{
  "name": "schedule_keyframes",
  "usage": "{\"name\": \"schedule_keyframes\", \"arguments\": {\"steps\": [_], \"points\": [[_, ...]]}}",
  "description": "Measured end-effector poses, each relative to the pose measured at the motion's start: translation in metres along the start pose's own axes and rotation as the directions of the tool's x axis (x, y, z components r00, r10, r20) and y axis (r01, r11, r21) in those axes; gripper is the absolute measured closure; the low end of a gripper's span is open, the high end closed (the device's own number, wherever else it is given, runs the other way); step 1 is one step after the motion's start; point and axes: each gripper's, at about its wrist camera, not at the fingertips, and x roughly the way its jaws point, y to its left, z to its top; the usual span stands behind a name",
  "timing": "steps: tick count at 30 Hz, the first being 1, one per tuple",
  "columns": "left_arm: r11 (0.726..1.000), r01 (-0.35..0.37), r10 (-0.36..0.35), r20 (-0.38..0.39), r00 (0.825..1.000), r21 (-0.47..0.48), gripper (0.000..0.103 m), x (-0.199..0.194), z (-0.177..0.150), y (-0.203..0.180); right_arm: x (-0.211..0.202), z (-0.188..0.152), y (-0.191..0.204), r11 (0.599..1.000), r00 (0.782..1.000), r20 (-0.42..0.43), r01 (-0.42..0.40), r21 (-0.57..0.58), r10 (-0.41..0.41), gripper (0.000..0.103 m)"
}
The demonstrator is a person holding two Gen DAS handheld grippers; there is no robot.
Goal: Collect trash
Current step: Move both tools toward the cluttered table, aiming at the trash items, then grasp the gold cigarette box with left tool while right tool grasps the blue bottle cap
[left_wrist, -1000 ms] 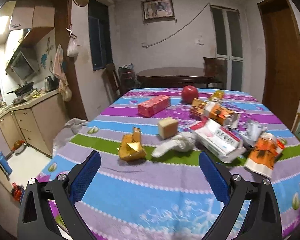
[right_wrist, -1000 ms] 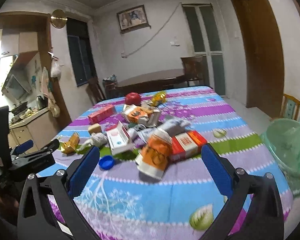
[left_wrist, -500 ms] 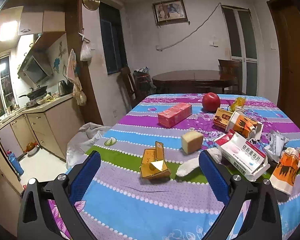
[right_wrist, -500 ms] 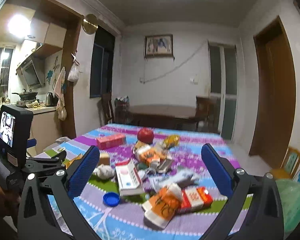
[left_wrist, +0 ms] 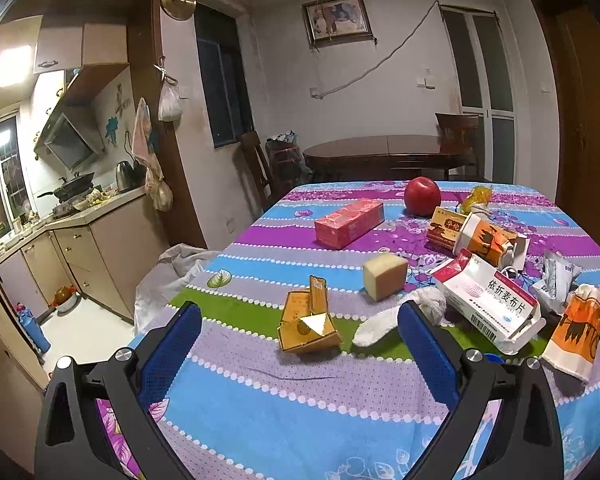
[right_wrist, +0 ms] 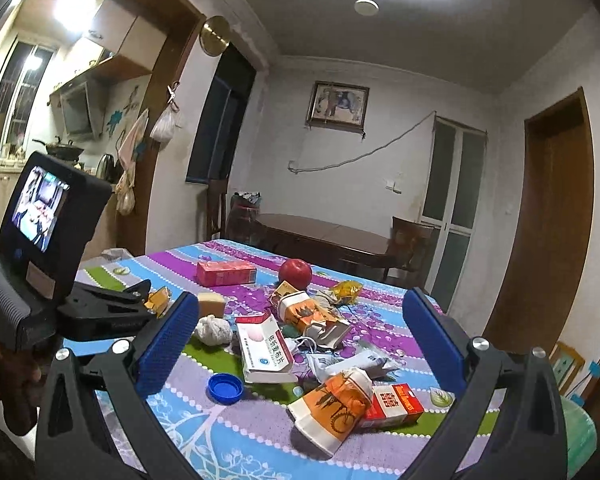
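Litter [right_wrist: 324,360] of crumpled cartons and torn wrappers on striped tablecloth [left_wrist: 300,400], both claws wide open, empty.

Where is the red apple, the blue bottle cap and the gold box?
red apple [left_wrist: 422,196]: left wrist view, middle of its front.
blue bottle cap [right_wrist: 225,389]: right wrist view, inside of the cap.
gold box [left_wrist: 308,326]: left wrist view, shiny open flap.

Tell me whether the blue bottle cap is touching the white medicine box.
Apart. The right wrist view shows a strip of tablecloth between the blue bottle cap and the white medicine box.
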Motion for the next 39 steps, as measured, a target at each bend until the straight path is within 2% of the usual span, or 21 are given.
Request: {"name": "schedule_keyframes", "arguments": {"steps": [19, 31, 34, 35, 39], "points": [[1.000, -0.003, 0.004, -0.036, 0.999, 0.006, 0.005, 0.015, -0.008, -0.001, 0.010, -0.013, -0.006, 0.997, 0.996, -0.086, -0.029, 0.076, 0.035, 0.005], [1.000, 0.000, 0.000, -0.041, 0.999, 0.016, 0.005, 0.018, -0.007, -0.003, 0.014, -0.016, -0.018, 0.992, 0.993, -0.110, -0.032, 0.125, 0.046, 0.005], [0.998, 0.055, -0.055, -0.085, 0.995, 0.003, 0.005, 0.030, -0.007, 0.004, 0.015, -0.016, -0.020, 0.991, 0.992, -0.119, -0.032, 0.133, 0.048, 0.005], [0.995, 0.101, -0.100, -0.115, 0.988, -0.002, 0.005, 0.039, -0.007, 0.008, 0.016, -0.017, -0.020, 0.990, 0.992, -0.121, -0.031, 0.135, 0.047, 0.005], [0.978, 0.206, -0.206, -0.199, 0.958, -0.024, 0.005, 0.067, -0.010, 0.019, 0.019, -0.018, -0.022, 0.989, 0.990, -0.132, -0.028, 0.146, 0.048, 0.005]]}}
